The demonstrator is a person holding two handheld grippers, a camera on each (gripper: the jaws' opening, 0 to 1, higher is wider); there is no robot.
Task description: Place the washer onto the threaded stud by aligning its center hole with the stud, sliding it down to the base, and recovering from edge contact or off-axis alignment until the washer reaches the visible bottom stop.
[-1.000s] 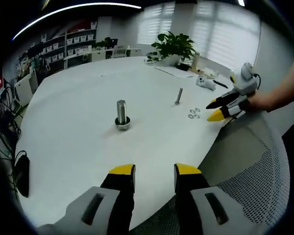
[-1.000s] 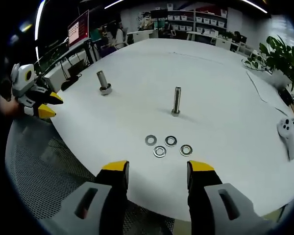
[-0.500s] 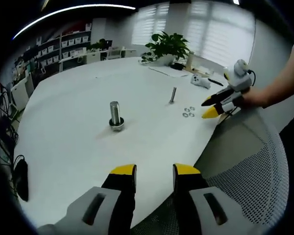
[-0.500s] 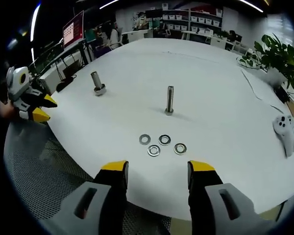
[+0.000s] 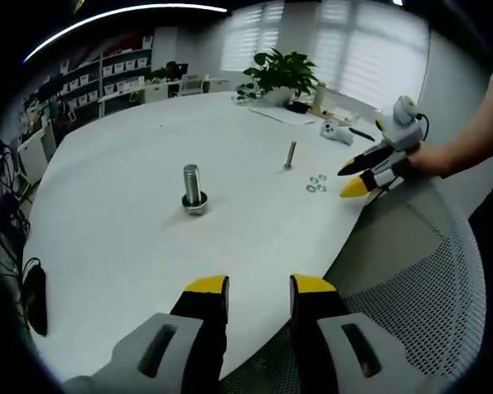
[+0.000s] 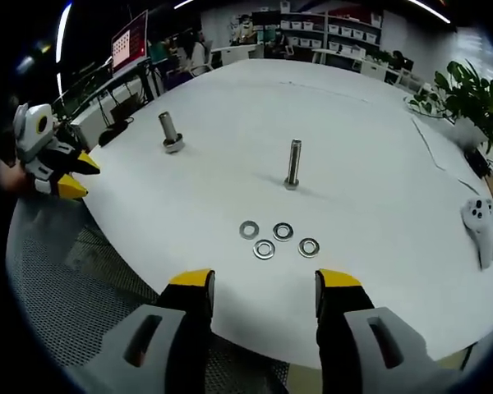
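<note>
White table (image 6: 378, 139) bearing four washers (image 6: 278, 239), two studs (image 6: 292, 164).

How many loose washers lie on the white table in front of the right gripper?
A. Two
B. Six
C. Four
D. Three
C. The right gripper view shows four washers lying flat in a small cluster on the table, between the right gripper and the thin stud.
</note>
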